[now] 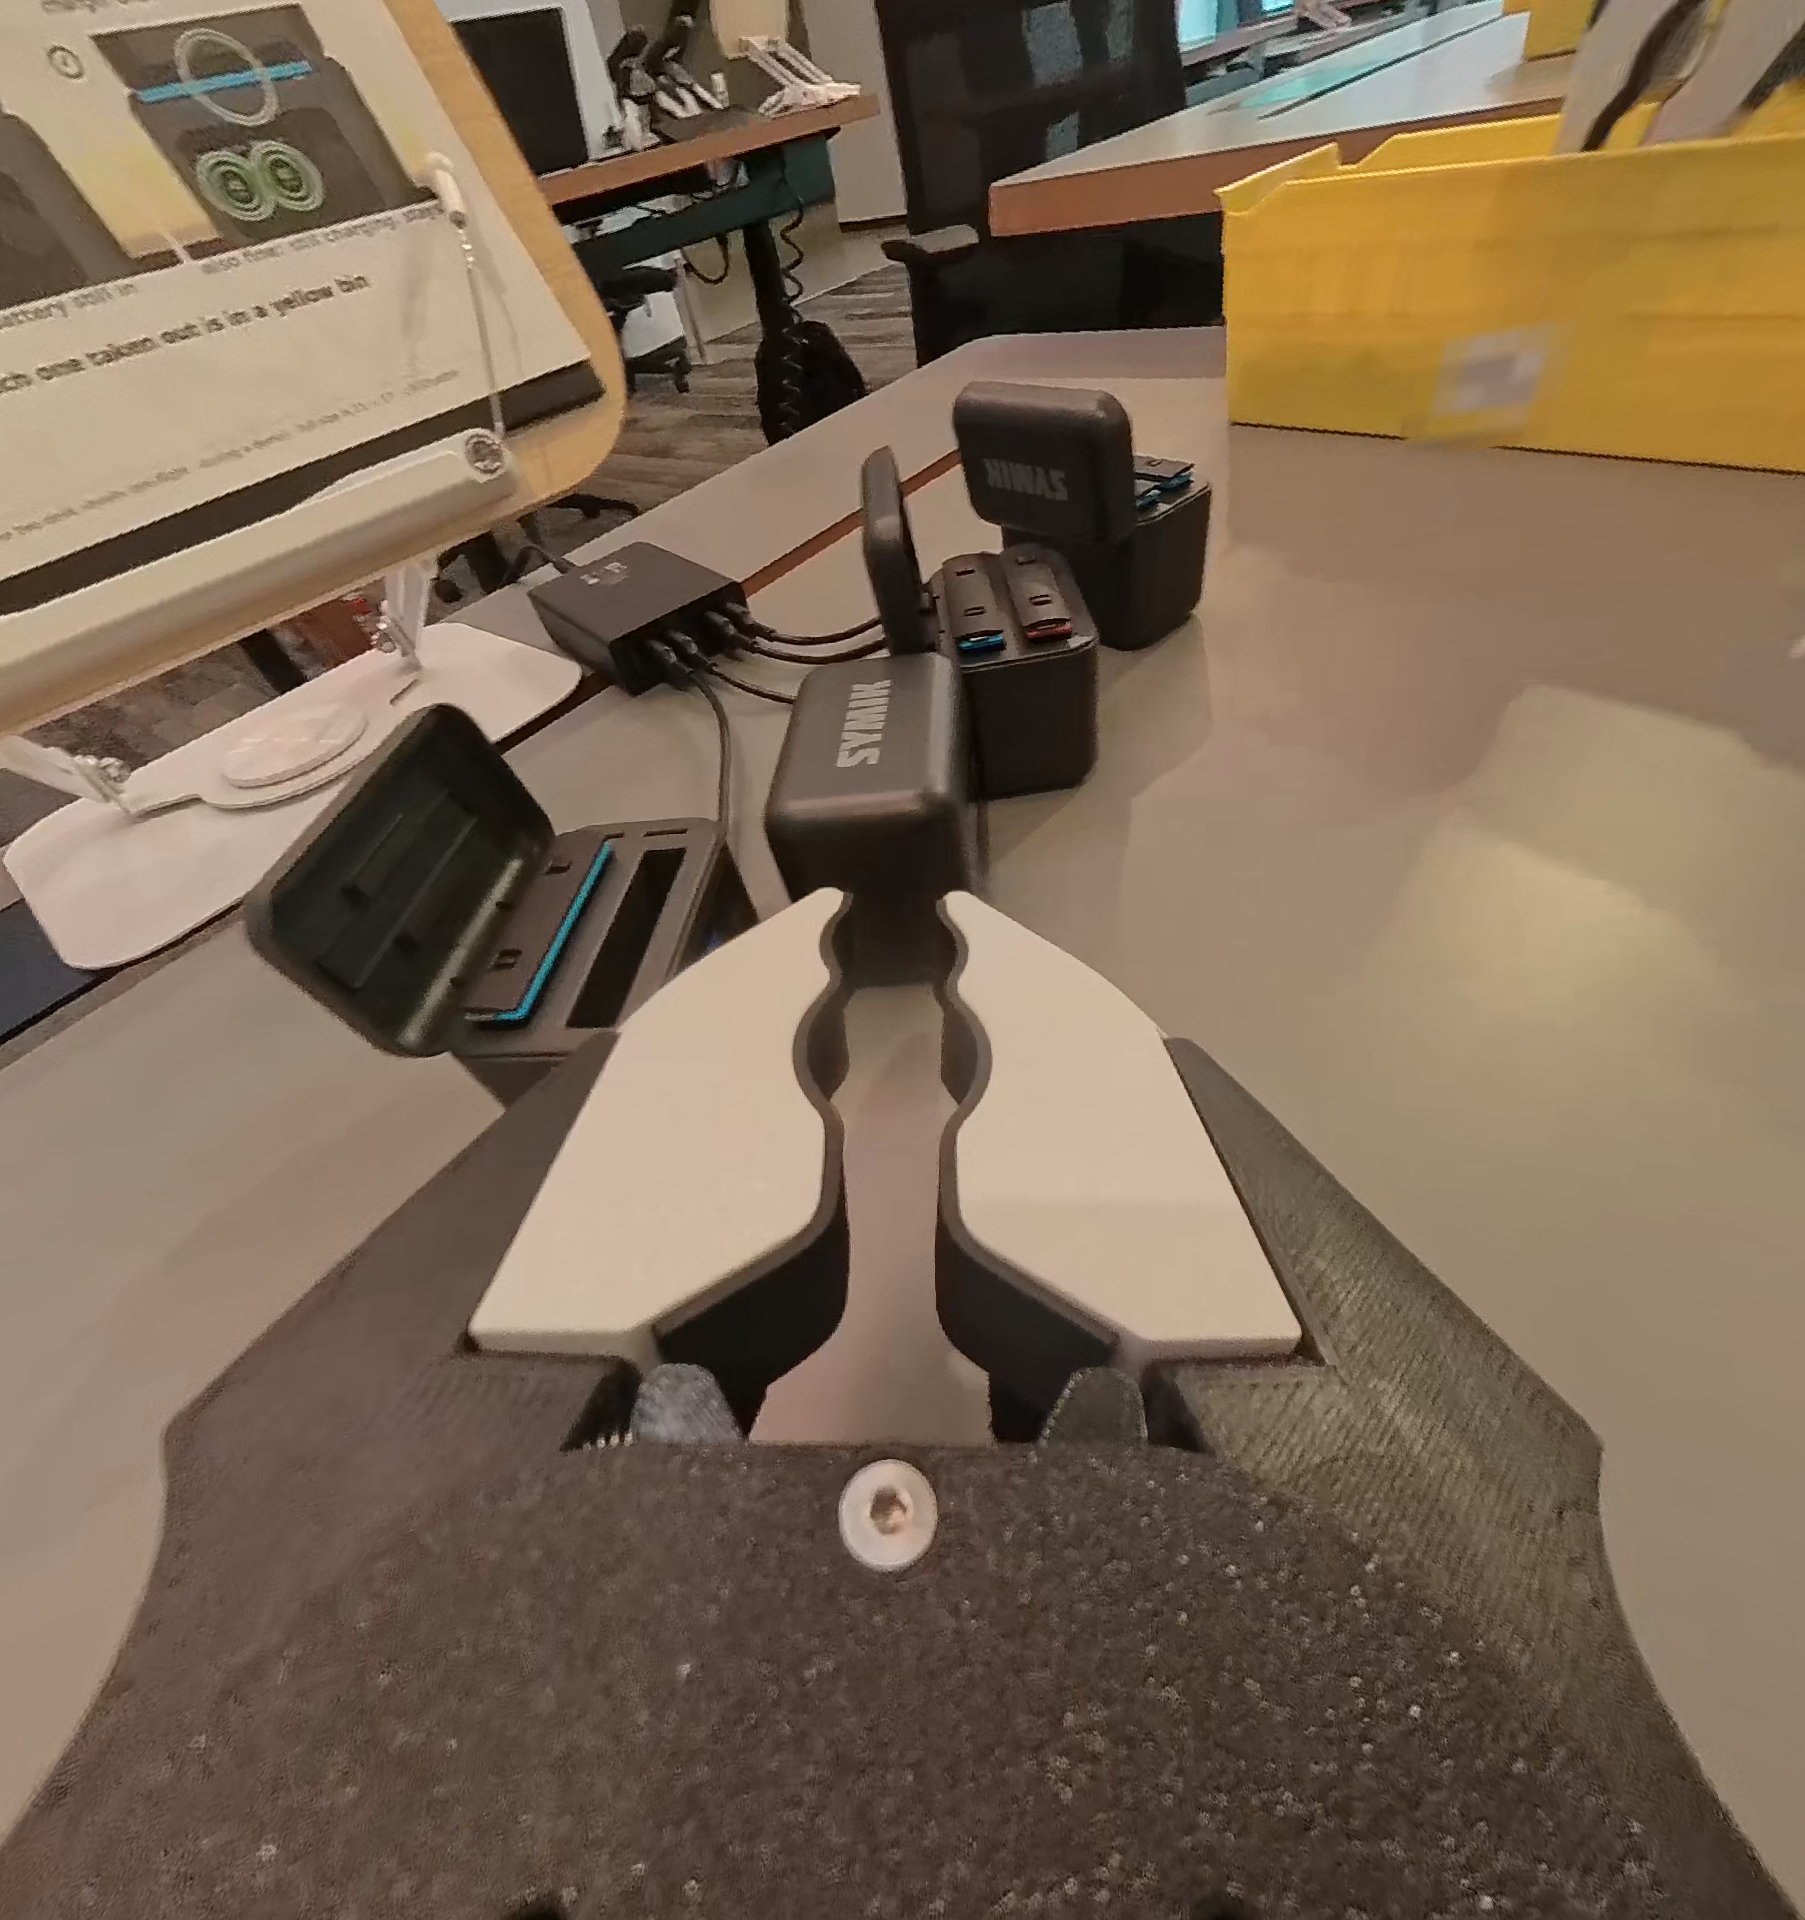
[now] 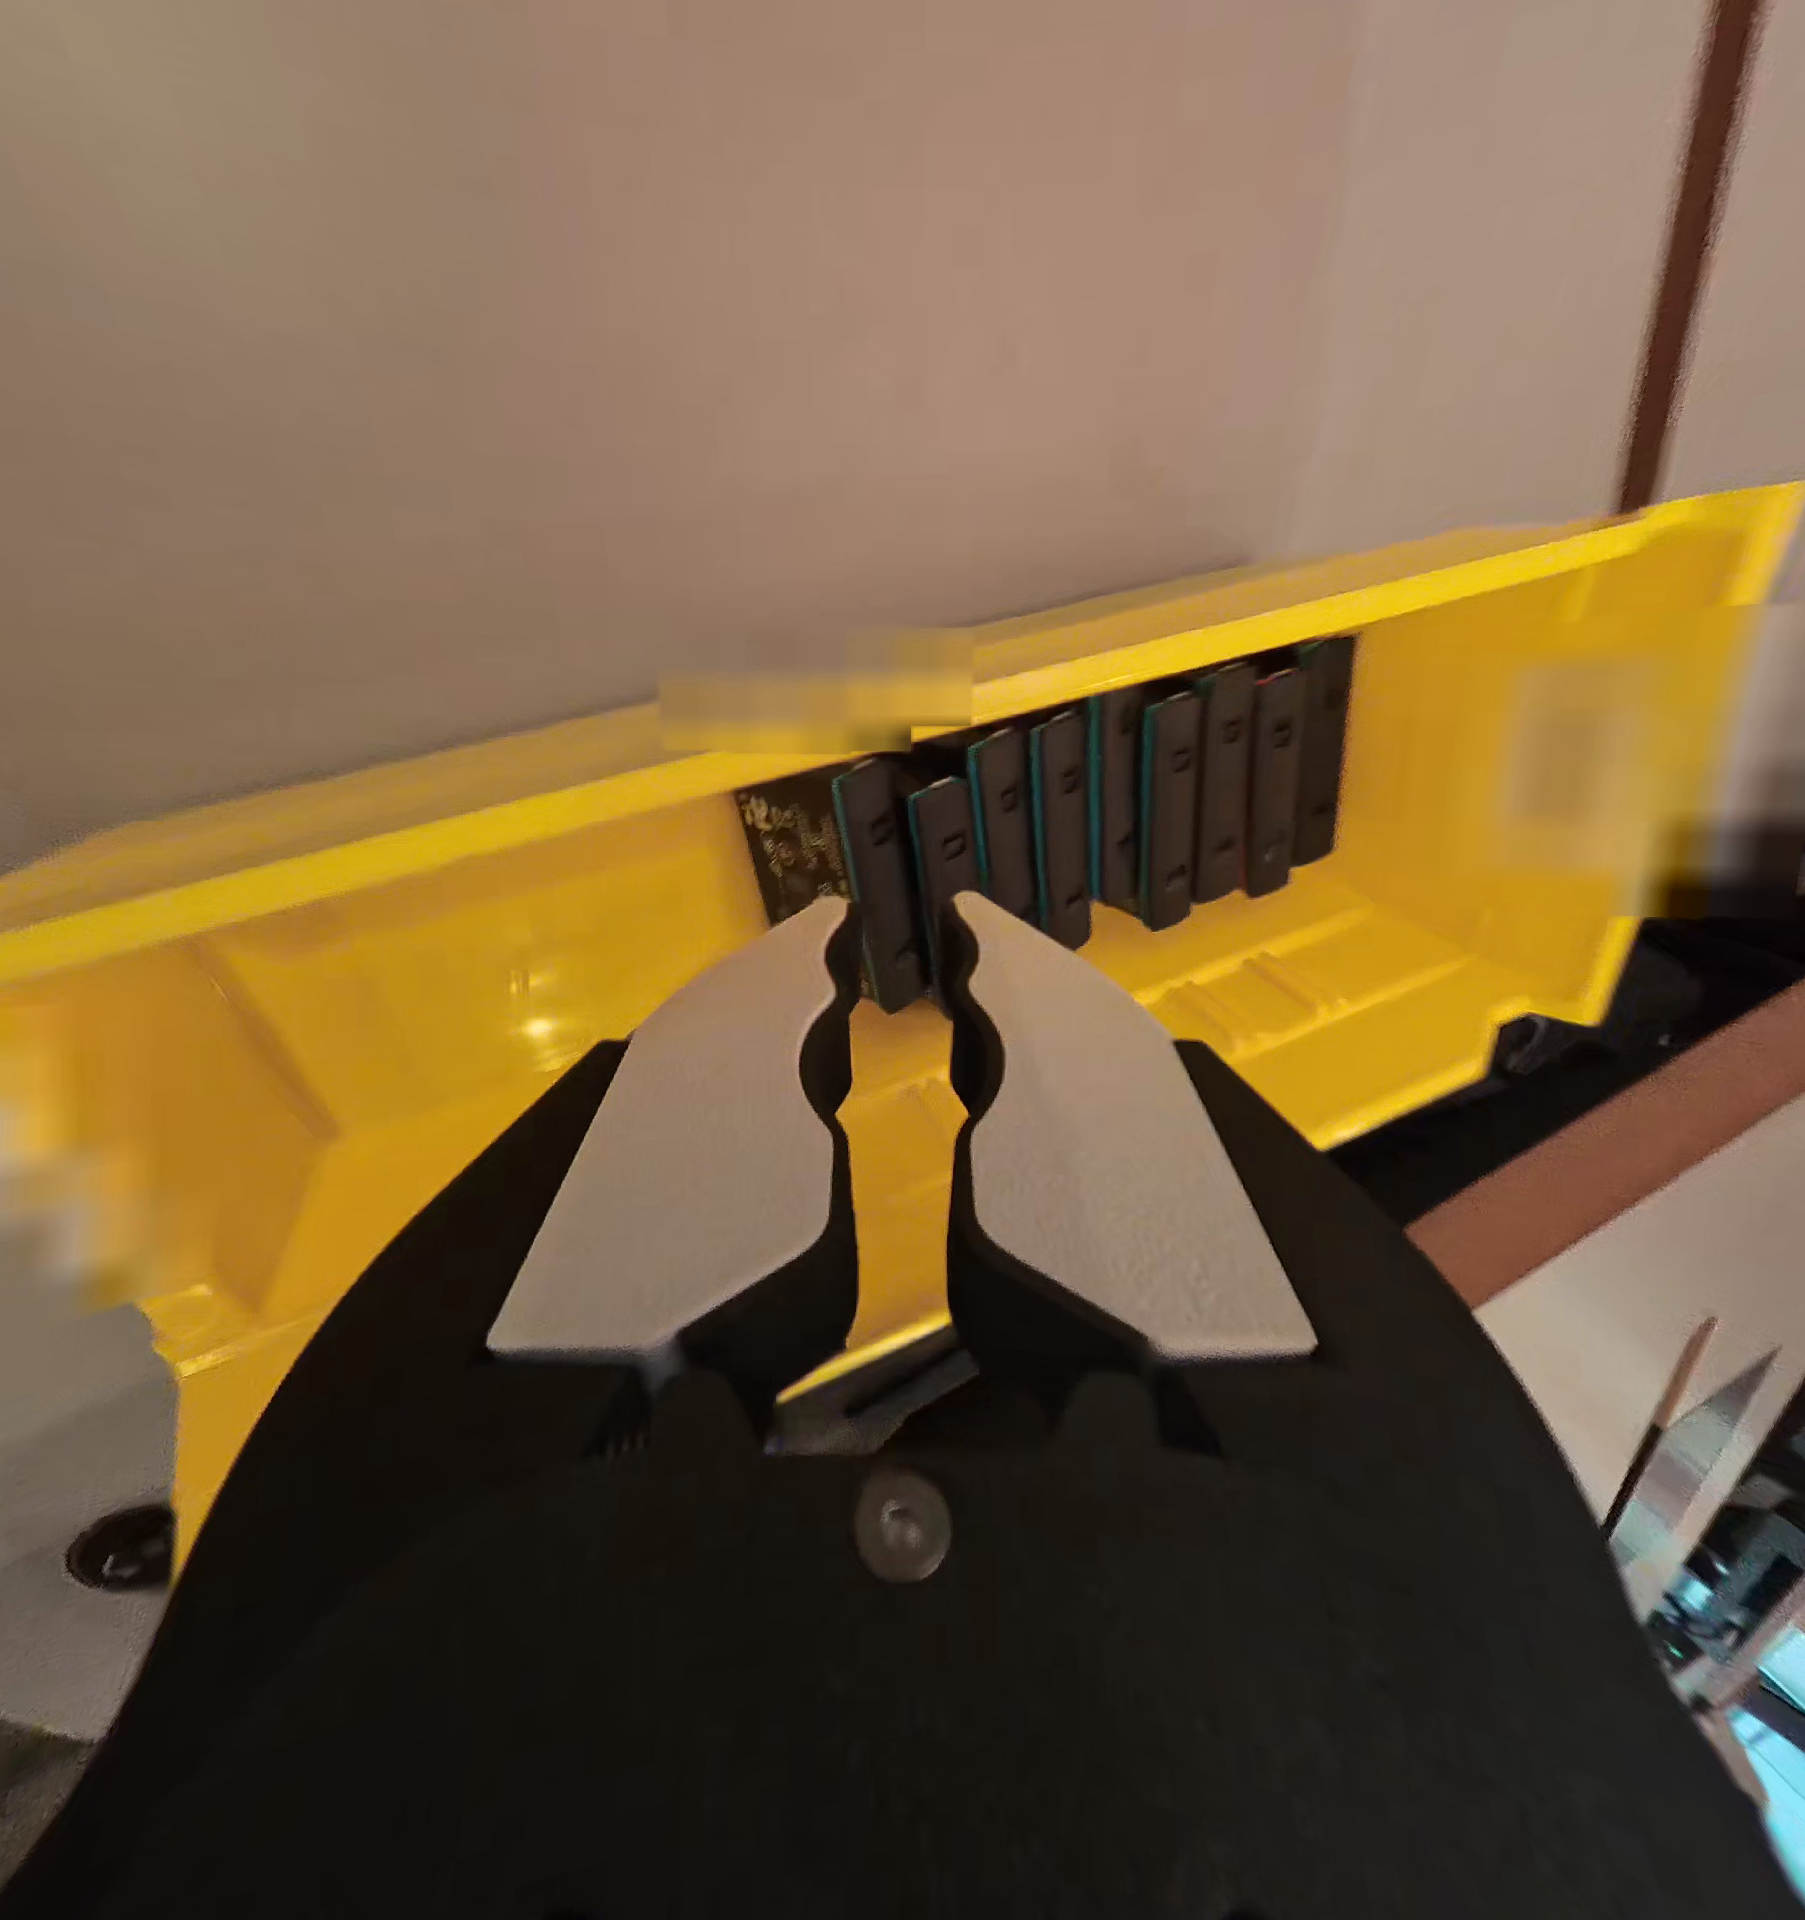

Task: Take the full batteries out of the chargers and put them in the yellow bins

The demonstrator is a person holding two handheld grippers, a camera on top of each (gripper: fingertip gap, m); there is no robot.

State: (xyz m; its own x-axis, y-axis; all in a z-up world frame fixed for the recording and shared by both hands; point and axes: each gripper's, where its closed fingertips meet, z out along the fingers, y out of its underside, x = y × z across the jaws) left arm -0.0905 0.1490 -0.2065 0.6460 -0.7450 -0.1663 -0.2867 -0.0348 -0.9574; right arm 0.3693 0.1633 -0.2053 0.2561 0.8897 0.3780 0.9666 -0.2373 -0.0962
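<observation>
In the left wrist view, a tilted white instruction sheet in a clear stand [image 1: 202, 343] fills the upper left, above the grey bench [image 1: 1397, 935]. Below it lies a black charger case [image 1: 524, 935] with its lid swung open, a blue-edged black battery [image 1: 550, 940] seated in one slot and the slot beside it empty. Behind, a black multi-port power hub [image 1: 638, 613] feeds cables towards the cases. In the centre the left tongs [image 1: 890, 920], pale grey fingers on a black body, are narrowed to a small gap around the base of a black rounded charger lid [image 1: 872, 748]; whether they actually pinch it I cannot tell. Further back stands a second open black charger [image 1: 1023, 675] with a blue-tipped and a red-tipped battery showing, and beyond it a third black charger [image 1: 1137, 561] with its lid raised. On the far right sits a yellow plastic bin [image 1: 1542, 301].

In the right wrist view, a long yellow bin [image 2: 462, 987] runs across the frame, with a row of black flat batteries [image 2: 1106, 800] standing on edge against its far wall. The right tongs [image 2: 898, 914] are nearly closed over the leftmost battery [image 2: 882, 883] of the row, a black slab with a teal edge, which sits between the fingertips inside the bin; the grip itself is blurred.
</observation>
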